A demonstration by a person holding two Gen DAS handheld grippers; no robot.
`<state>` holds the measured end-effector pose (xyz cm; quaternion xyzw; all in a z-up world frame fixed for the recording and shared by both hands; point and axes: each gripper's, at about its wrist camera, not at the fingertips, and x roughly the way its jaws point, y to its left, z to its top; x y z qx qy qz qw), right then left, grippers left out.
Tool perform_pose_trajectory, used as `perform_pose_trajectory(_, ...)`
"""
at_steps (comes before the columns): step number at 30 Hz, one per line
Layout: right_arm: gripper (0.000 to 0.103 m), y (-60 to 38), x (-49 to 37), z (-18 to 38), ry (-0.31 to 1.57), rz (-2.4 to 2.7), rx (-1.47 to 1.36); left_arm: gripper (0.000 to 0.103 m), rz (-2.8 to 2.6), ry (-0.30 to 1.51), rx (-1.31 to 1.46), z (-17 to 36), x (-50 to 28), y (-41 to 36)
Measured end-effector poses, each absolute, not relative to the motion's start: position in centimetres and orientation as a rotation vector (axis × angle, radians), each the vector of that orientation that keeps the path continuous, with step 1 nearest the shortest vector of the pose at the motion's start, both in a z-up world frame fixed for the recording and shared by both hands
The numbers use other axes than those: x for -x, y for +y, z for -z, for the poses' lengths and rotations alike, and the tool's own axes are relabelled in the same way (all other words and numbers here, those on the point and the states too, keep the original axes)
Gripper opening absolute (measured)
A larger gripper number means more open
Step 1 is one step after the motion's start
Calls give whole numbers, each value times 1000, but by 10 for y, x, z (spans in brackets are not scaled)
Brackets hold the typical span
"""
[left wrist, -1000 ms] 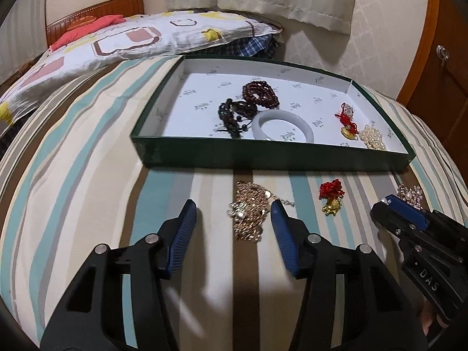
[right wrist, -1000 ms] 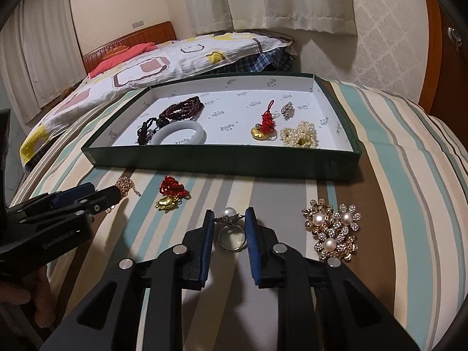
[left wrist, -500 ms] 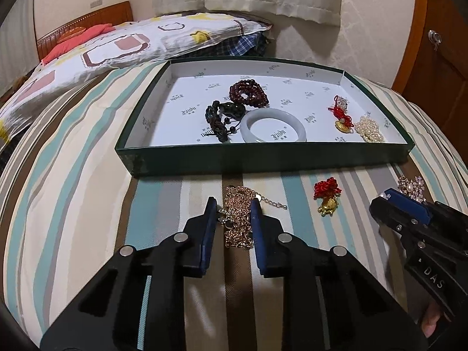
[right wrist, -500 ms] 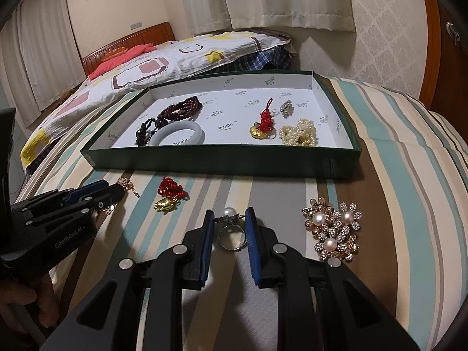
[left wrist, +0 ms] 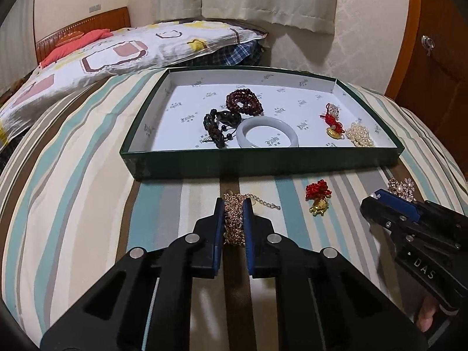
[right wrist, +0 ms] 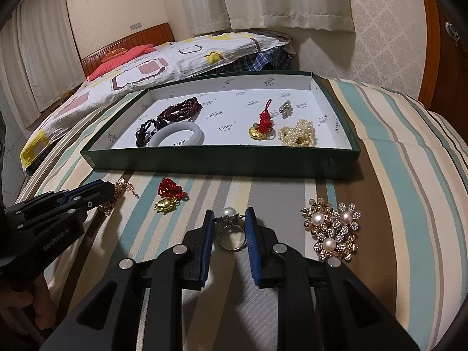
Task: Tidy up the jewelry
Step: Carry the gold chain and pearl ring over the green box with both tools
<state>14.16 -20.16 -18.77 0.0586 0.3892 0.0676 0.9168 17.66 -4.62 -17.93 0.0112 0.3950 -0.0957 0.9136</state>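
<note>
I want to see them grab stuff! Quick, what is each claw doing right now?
Left claw: closing on the gold chain, pads squeezing it.
Right claw: shut on the pearl ring, which lies on the bed.

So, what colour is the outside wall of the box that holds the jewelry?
Dark green; the box shows it best in the right wrist view.

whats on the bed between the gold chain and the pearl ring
The red knot charm with its gold piece lies between gold chain and pearl ring, clearest in the right wrist view.
</note>
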Motion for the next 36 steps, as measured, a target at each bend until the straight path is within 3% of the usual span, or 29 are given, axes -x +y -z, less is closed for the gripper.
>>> perform_pose_trajectory(36, 22, -198, -154, 132, 653, -146, -99, 12, 219, 634, 23, 107, -180, -37)
